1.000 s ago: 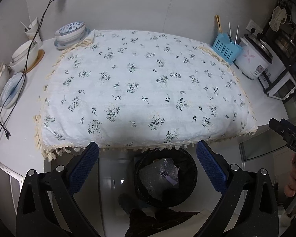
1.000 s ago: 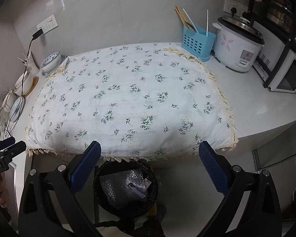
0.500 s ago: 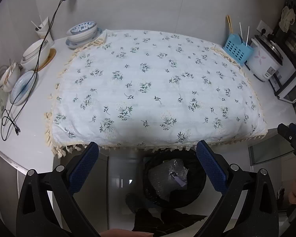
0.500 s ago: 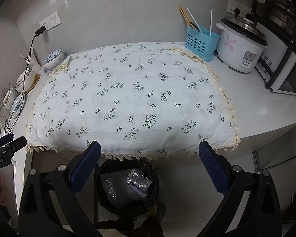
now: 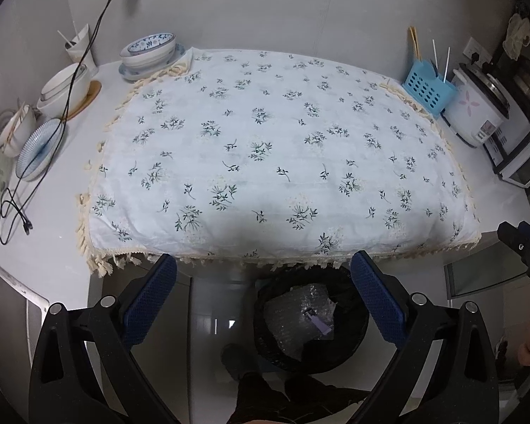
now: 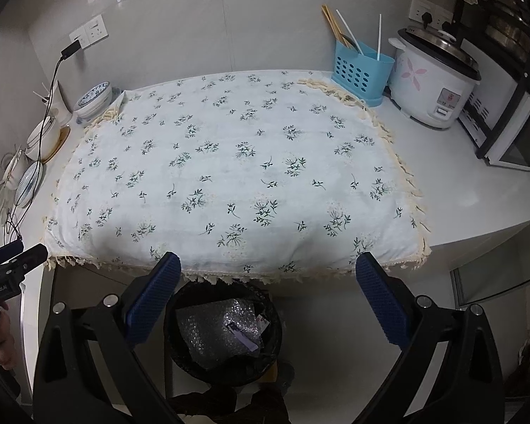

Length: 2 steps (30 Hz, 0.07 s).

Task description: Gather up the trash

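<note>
A black trash bin (image 5: 265,332) stands on the floor under the counter's front edge. It holds crumpled bubble wrap (image 5: 293,311) and a small purple strip (image 5: 317,322). My left gripper (image 5: 263,265) hovers open over the counter edge above the bin, nothing between its blue pads. In the right wrist view the same bin (image 6: 275,328), bubble wrap (image 6: 208,325) and purple strip (image 6: 243,335) lie below my right gripper (image 6: 268,263), also open with nothing in it. No loose trash shows on the floral cloth (image 5: 282,148).
Stacked bowls (image 5: 148,49), plates (image 5: 39,148) and a black cable (image 5: 14,208) crowd the counter's left end. A blue utensil holder (image 6: 362,70), a white rice cooker (image 6: 434,81) and an oven (image 6: 516,137) stand at the right. A person's dark clothing (image 5: 282,402) is below.
Both grippers have drawn back a little from the counter, the left one also drifting left, so the cloth looks smaller. Both stay open and hold nothing.
</note>
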Tool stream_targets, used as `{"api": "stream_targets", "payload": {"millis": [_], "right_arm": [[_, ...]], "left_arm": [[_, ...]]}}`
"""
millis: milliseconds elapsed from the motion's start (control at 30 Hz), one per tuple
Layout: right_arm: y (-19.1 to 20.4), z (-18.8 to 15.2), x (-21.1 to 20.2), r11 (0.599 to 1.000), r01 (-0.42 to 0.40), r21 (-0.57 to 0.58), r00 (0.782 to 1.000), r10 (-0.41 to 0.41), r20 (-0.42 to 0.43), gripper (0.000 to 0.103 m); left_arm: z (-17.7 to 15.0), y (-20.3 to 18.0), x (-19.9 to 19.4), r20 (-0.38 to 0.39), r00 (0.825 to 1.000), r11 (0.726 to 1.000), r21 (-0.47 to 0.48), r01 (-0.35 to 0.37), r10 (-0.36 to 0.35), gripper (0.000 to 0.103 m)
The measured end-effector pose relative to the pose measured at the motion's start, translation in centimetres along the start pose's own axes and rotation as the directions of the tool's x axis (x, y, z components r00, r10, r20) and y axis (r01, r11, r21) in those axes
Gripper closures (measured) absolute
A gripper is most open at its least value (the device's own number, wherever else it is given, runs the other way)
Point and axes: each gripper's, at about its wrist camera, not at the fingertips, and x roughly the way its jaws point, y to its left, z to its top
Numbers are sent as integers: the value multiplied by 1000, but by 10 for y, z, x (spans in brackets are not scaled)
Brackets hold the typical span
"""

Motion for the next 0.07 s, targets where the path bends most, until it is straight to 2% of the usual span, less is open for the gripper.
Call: {"api": "stream_targets", "payload": {"millis": [67], "right_arm": [[-3,-1,-1,1000,0,9,1000,0,1,8]], "left_arm": [[-1,1,0,0,1000,1000,0,5,-5,7]]}}
